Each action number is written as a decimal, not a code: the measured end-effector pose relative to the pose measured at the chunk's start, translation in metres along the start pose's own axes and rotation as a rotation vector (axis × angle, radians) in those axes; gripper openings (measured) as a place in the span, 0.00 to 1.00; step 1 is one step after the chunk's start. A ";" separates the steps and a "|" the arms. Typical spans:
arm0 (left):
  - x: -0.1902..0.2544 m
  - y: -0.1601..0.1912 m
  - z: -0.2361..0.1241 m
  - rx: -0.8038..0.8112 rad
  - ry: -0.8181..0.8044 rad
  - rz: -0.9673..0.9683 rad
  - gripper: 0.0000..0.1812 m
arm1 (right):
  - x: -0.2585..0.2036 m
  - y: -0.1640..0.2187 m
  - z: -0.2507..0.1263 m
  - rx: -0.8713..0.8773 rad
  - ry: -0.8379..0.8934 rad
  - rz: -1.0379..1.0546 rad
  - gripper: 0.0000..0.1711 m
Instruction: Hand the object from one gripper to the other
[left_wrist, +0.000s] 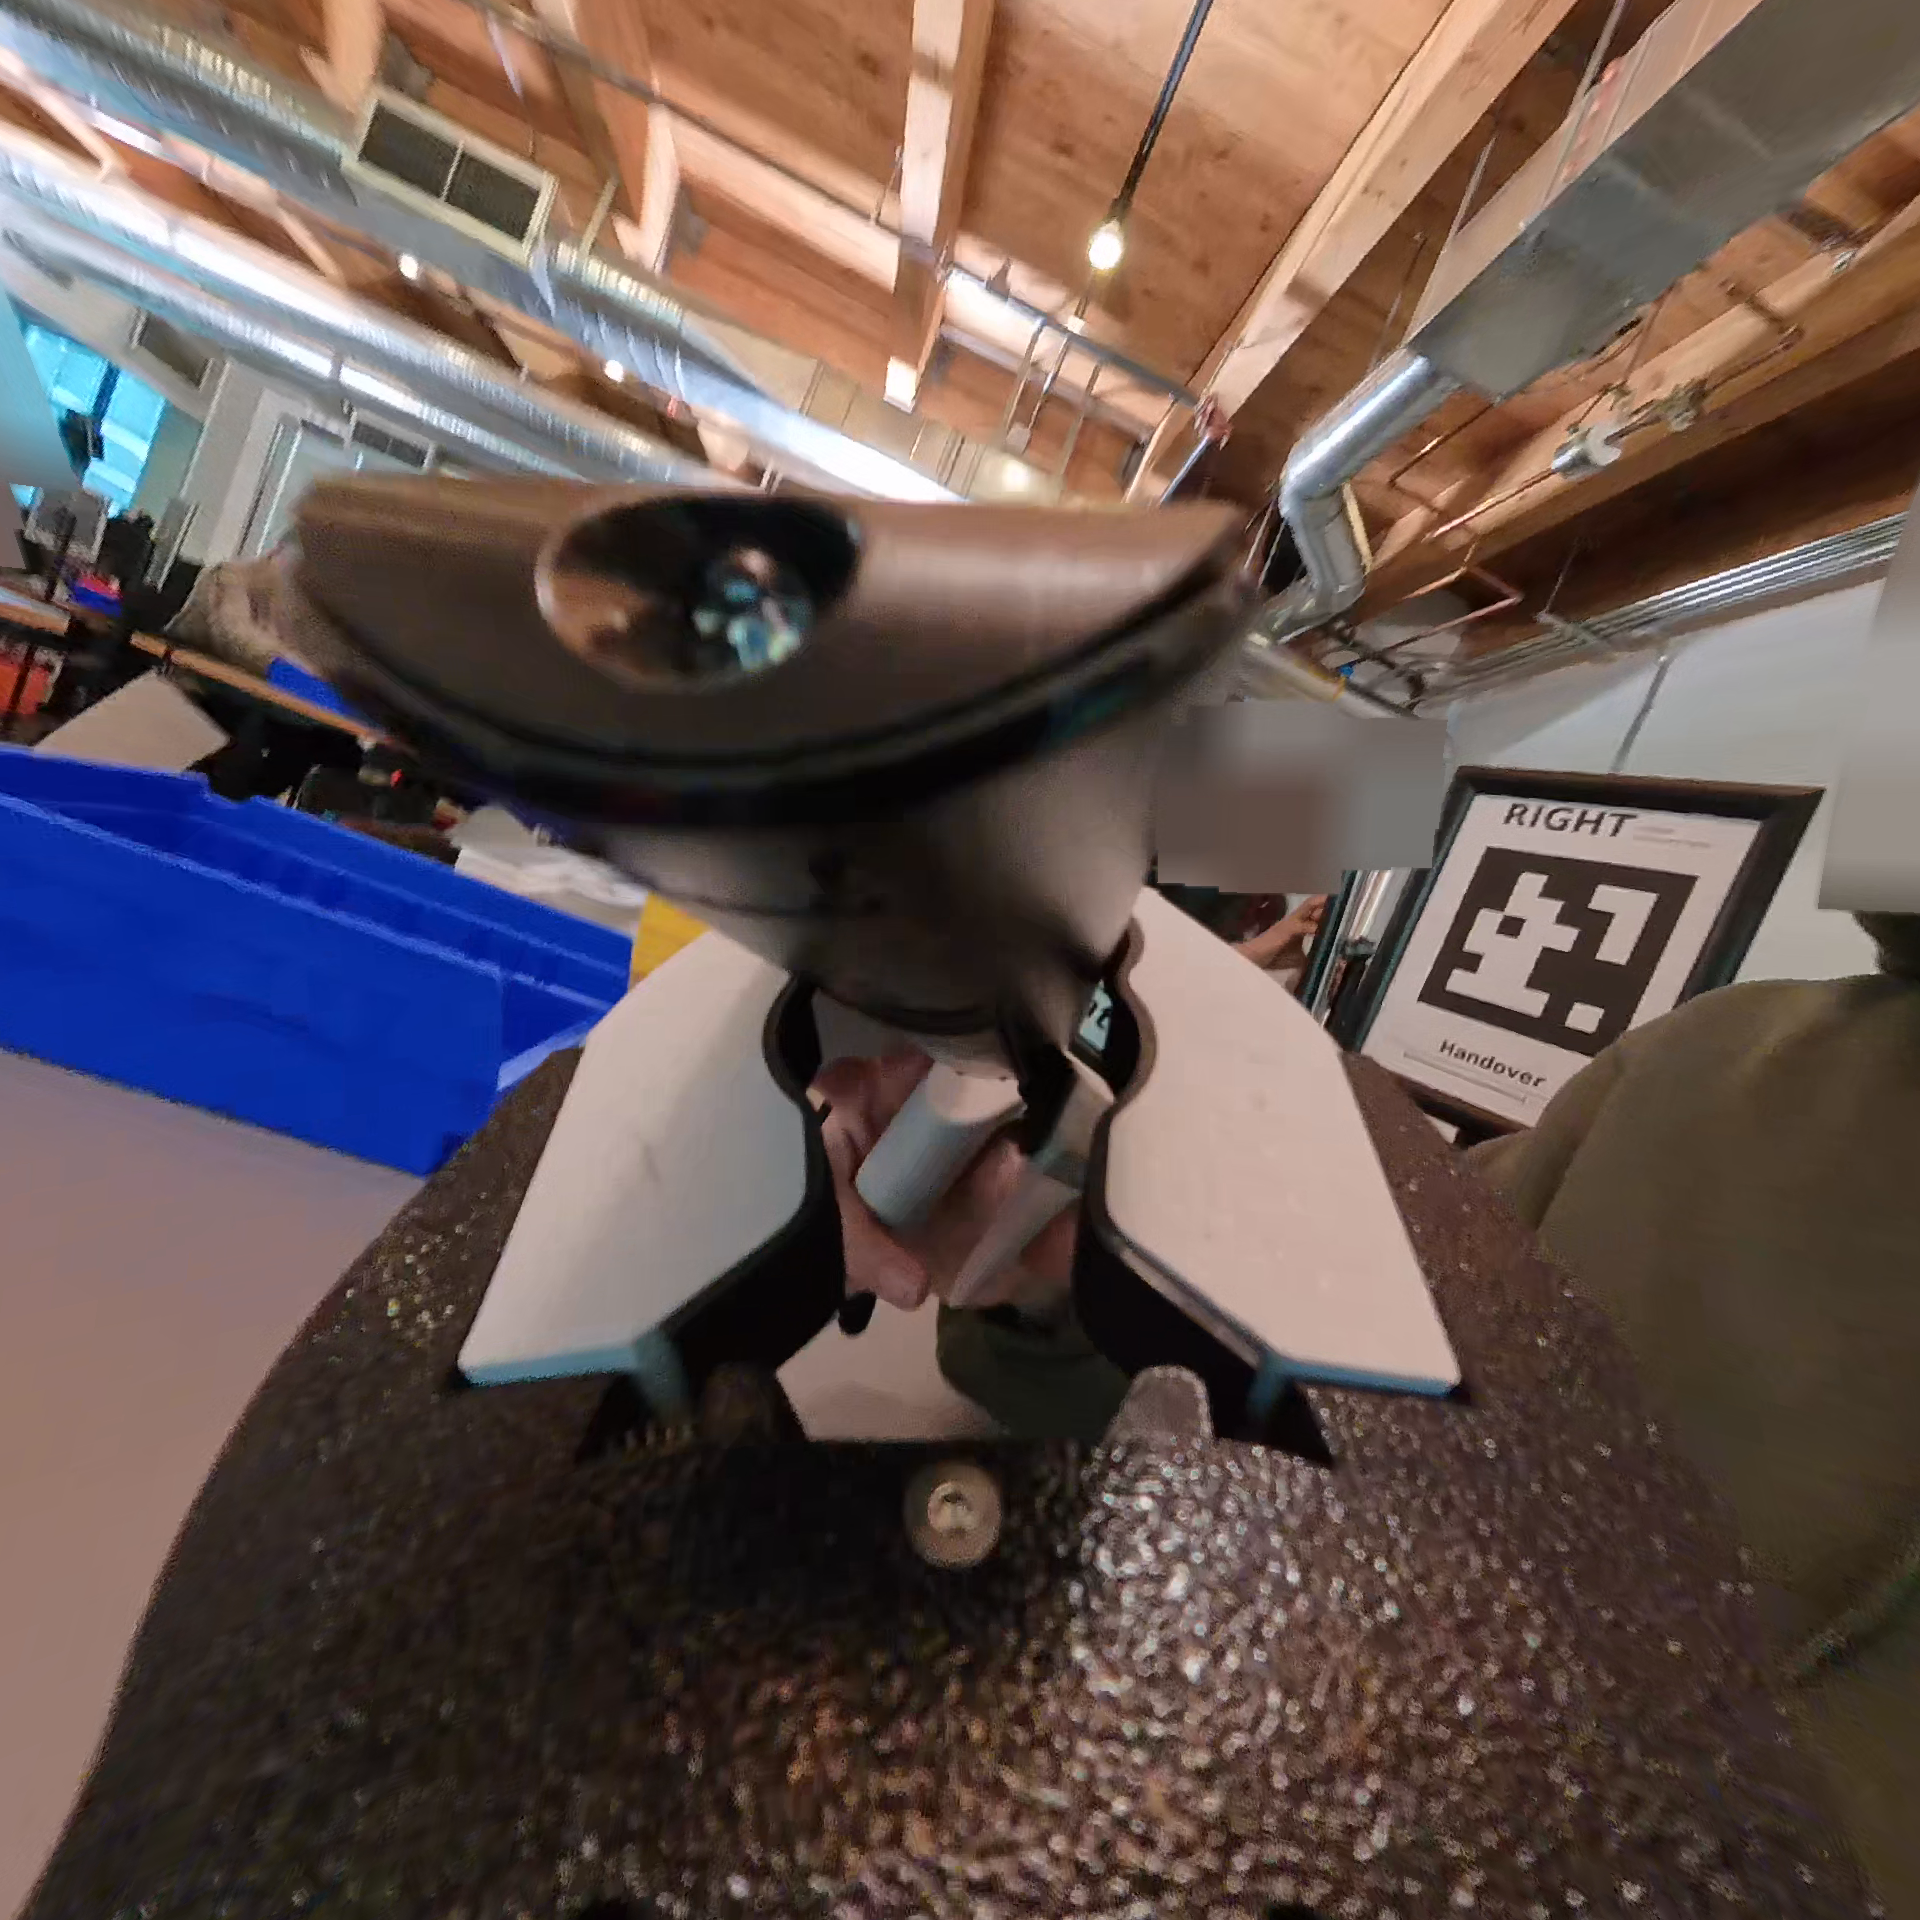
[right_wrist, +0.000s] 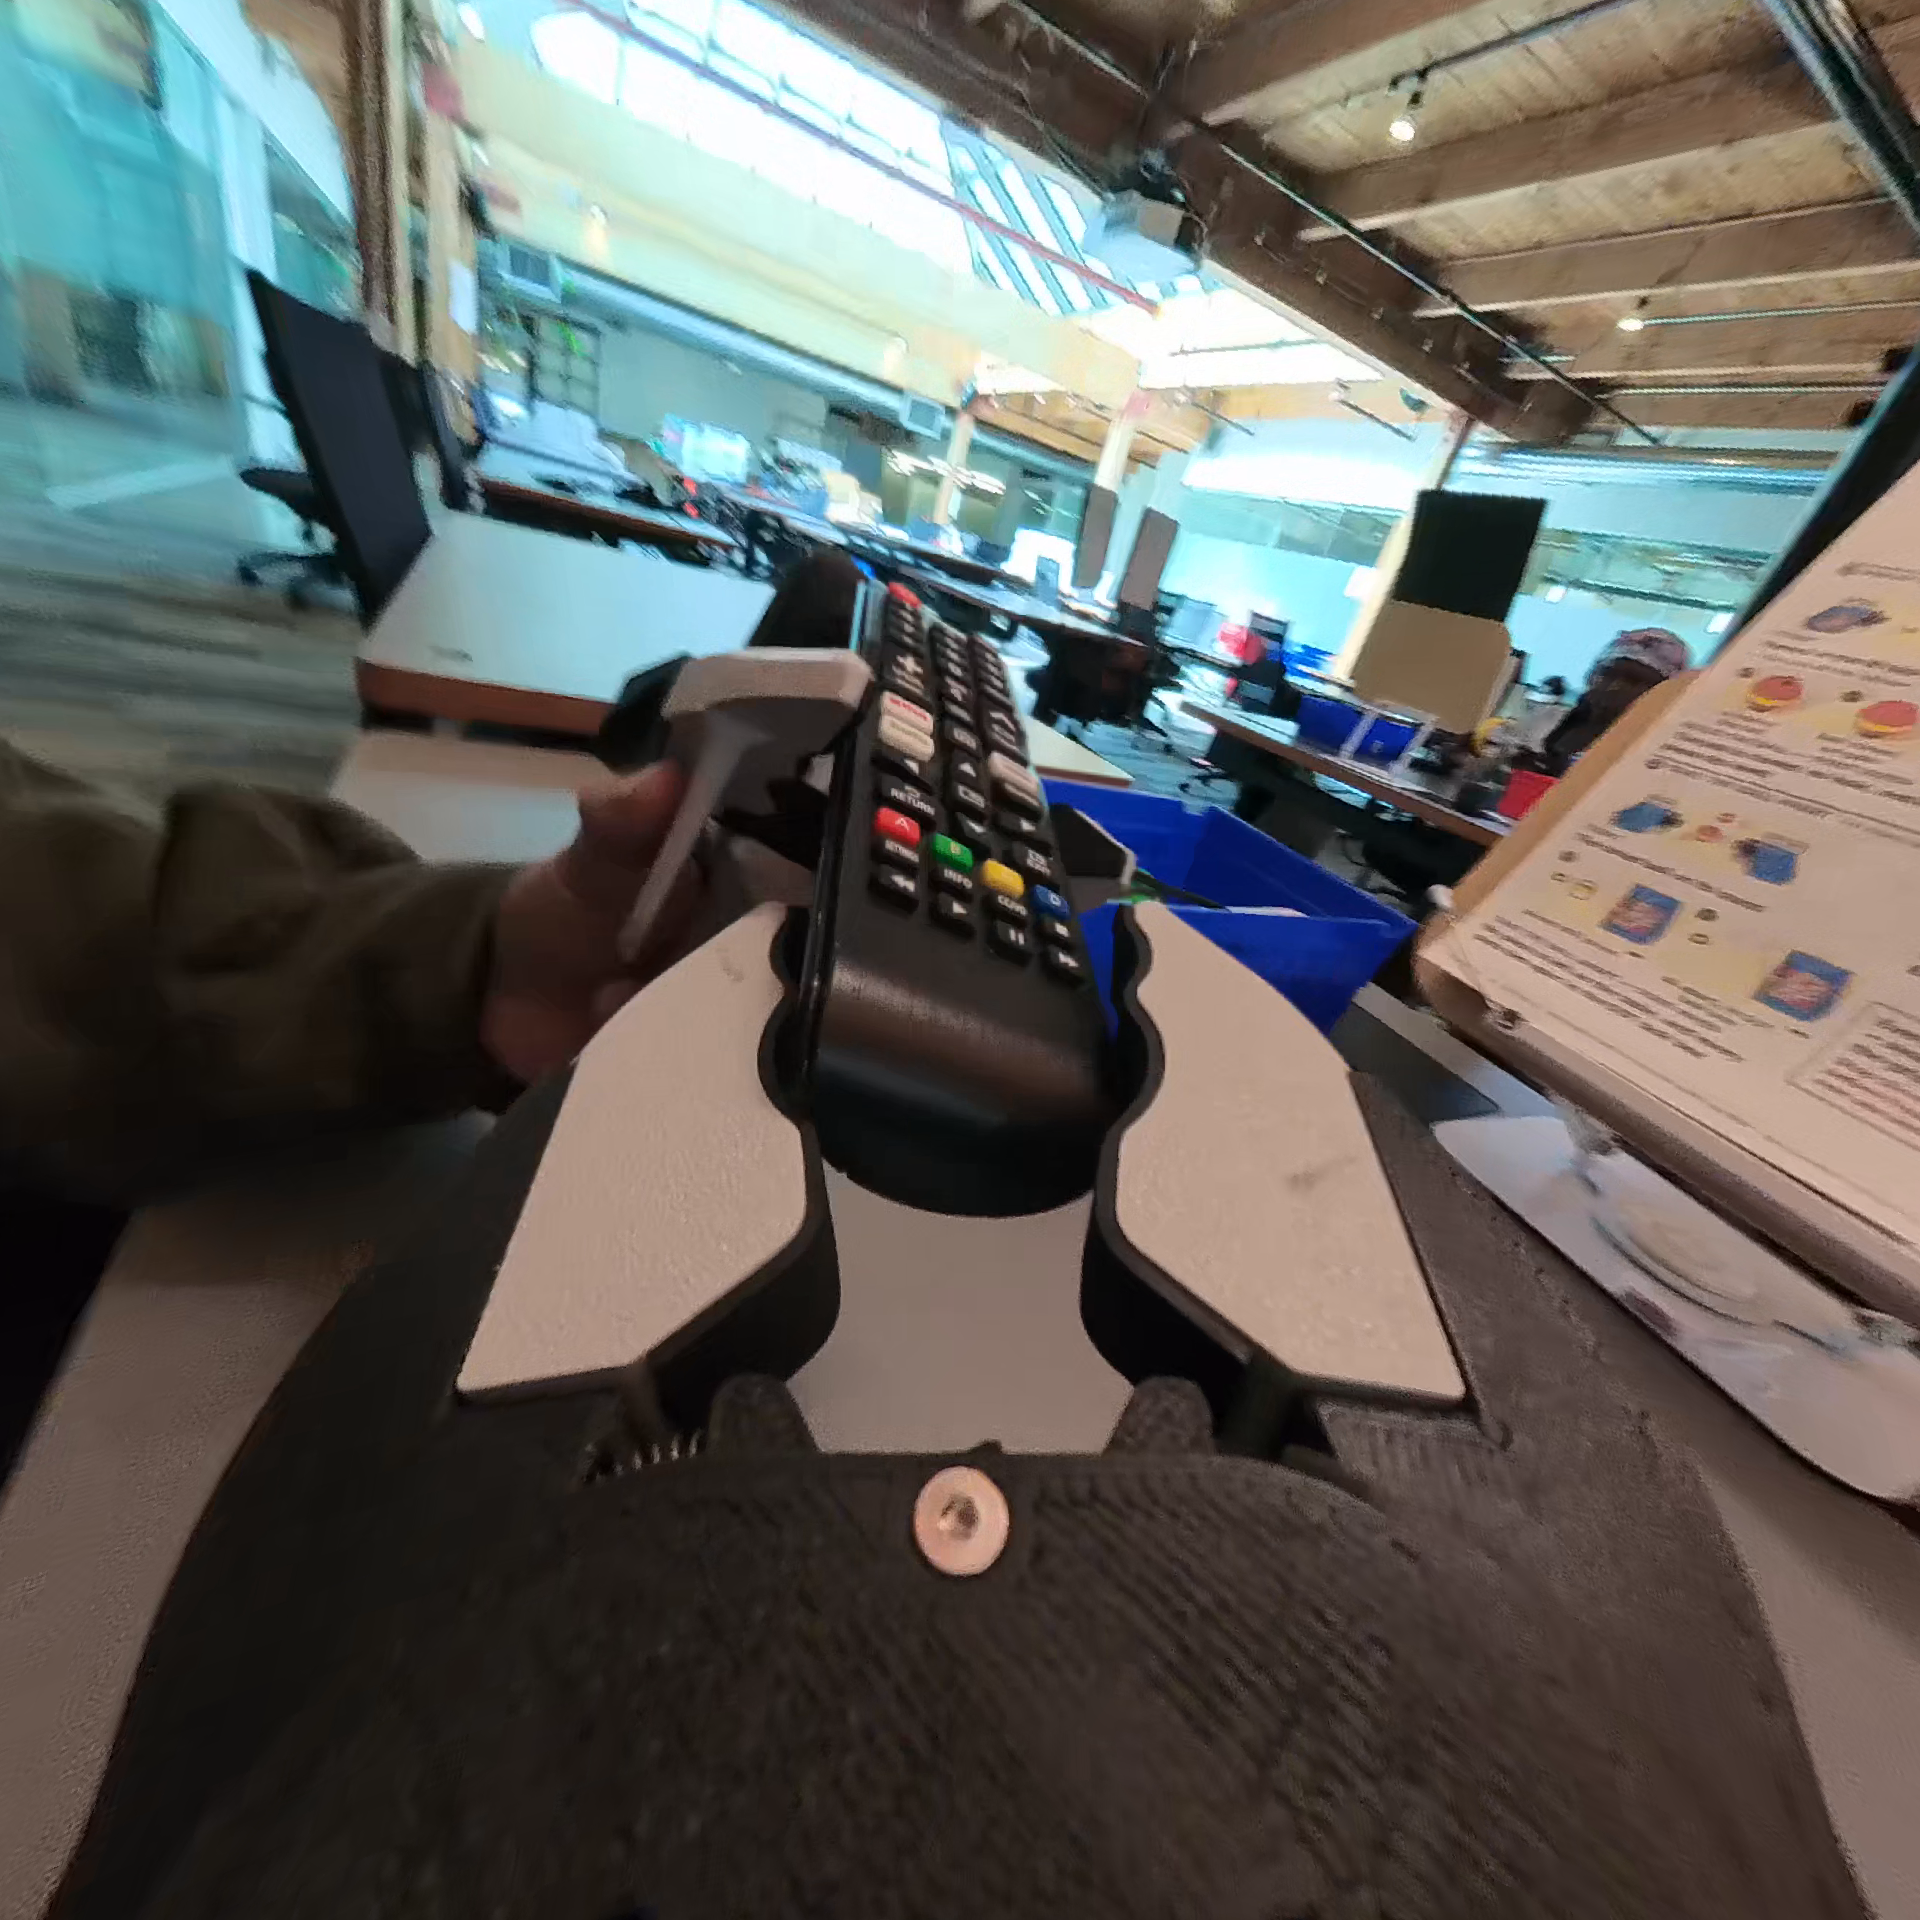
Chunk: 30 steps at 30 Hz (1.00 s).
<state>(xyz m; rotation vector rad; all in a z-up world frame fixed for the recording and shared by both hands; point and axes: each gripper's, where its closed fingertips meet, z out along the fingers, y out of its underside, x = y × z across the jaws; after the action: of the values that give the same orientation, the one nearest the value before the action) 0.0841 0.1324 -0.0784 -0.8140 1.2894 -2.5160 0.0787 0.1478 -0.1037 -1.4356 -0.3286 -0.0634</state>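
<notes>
Right gripper (right_wrist: 956, 925), seen from its own wrist view: its jaws flank the near end of the remote control (right_wrist: 956, 810), the left finger touching it and a thin sliver of blue bin (right_wrist: 1247, 873) showing at the right fingertip. Whether the jaws are clamped cannot be told. The remote is held in the air, buttons up, and runs away from the camera. Farther along it, the left gripper (left_wrist: 951, 945), carried by a hand (right_wrist: 582, 935), straddles its middle. In the left wrist view the space between that gripper's fingers is blurred, so its grip cannot be told either.

Handling, as a judgement: the remote is light and stiff, with a smooth plastic shell that may slip. Grip it across the narrow side edges, away from the buttons, and release only once the receiving jaws are firm.
</notes>
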 end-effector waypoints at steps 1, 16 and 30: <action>-0.005 0.001 0.000 -0.025 -0.037 0.002 0.29 | 0.007 0.004 -0.001 -0.028 0.048 -0.029 0.32; -0.034 0.017 0.000 -0.280 -0.453 0.096 0.29 | 0.018 0.026 0.001 -0.207 0.245 -0.377 0.15; 0.003 -0.008 -0.006 -0.294 -0.184 0.331 0.14 | -0.021 0.000 0.005 0.110 -0.327 0.620 0.15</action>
<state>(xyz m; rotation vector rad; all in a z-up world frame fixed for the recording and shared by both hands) 0.0784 0.1400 -0.0739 -0.7901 1.6006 -1.9789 0.0581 0.1499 -0.1089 -1.3821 -0.1367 0.6880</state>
